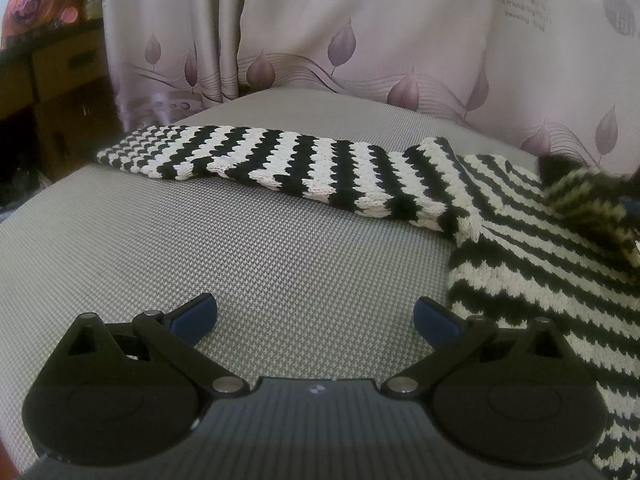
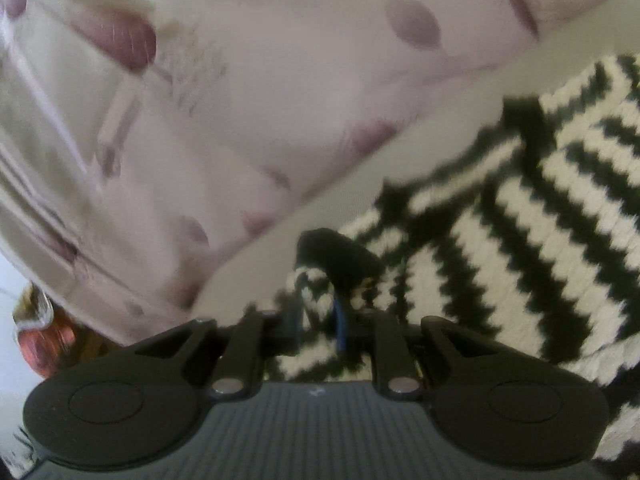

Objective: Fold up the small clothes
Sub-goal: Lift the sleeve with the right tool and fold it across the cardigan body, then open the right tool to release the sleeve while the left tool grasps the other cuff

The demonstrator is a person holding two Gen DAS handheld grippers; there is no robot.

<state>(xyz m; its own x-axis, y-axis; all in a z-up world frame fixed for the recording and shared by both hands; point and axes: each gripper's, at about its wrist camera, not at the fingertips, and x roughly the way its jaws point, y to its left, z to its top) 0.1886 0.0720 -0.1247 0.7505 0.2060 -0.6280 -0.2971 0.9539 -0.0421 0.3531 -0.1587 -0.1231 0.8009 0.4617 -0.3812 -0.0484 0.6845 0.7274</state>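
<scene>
1. The striped sweater [image 1: 532, 248] is black and white knit. It lies on the grey woven surface [image 1: 248, 256], at the right side in the left wrist view. One sleeve [image 1: 280, 168] is stretched flat to the left across this surface.
2. A part of the sweater near its dark collar [image 2: 340, 256] is lifted up. It looks blurred in both views.
3. The right tool [image 2: 320, 320] has its two fingers drawn close together, and a fold of the knit is pinched between them, near the collar.
4. The left tool [image 1: 316, 320] has its blue fingers [image 1: 196, 318] wide apart and holds nothing. The right one of them is just beside the lower edge of the sweater; I cannot tell if it touches.
5. Behind the surface hangs a pale curtain [image 1: 360, 40] with purple leaf prints.
6. At the far left stands dark wooden furniture [image 1: 60, 80].
</scene>
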